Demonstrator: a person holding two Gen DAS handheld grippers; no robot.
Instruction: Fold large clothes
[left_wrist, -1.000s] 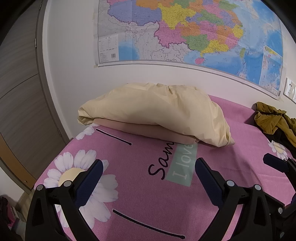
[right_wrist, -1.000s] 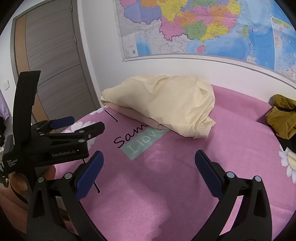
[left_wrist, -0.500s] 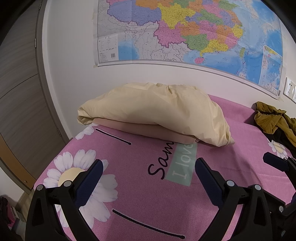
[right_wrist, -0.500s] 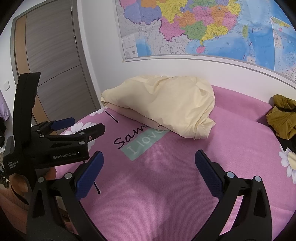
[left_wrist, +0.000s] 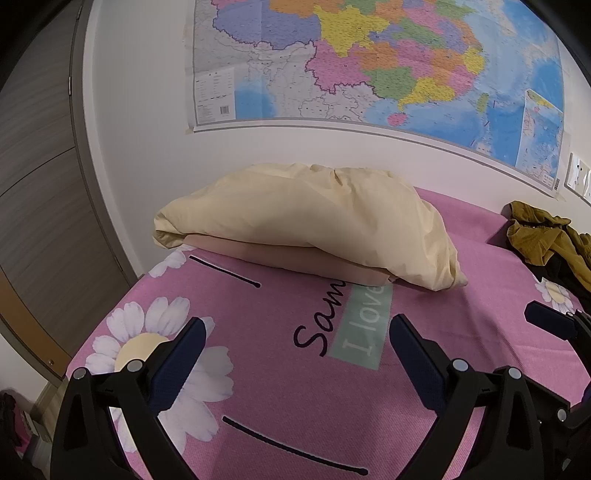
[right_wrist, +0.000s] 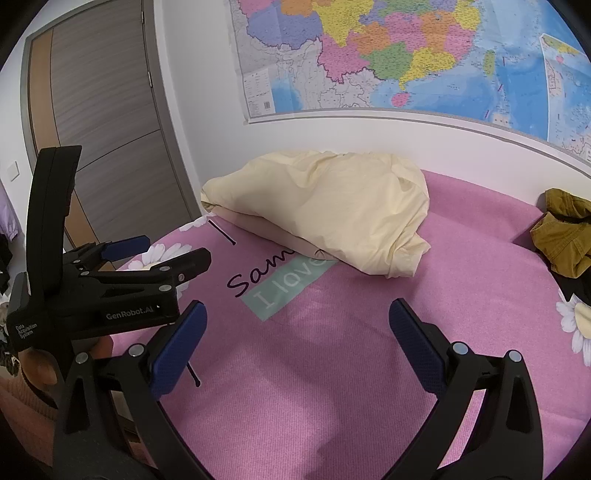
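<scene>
Both grippers hover low over a bed covered in a pink sheet (left_wrist: 280, 398) printed with white daisies, black strokes and a mint label reading "I love" (left_wrist: 364, 325). The left gripper (left_wrist: 297, 350) has its blue-padded fingers spread wide with nothing between them, only pink fabric showing in the gap; the right gripper (right_wrist: 297, 334) is likewise wide apart and empty. In the right wrist view the left gripper's black body, marked "GenRobot.AI", sits at the left edge with its own fingers parted, and part of a hand (right_wrist: 40, 369) shows beneath it. In the left wrist view one blue fingertip of the right gripper shows at the far right edge. The cream garment (left_wrist: 317, 221) lies bundled at the head of the bed near the white wall, well ahead of both grippers and touched by neither; it rests on a flatter beige layer (left_wrist: 295, 260) whose edge peeks out along its near side, and its right end partly covers the black script lettering on the sheet. An olive-brown garment (left_wrist: 543, 236) lies crumpled at the right side of the bed, apart from the cream one. A large coloured map (left_wrist: 369, 62) hangs on the wall above, and a grey door (right_wrist: 99, 110) stands to the left
</scene>
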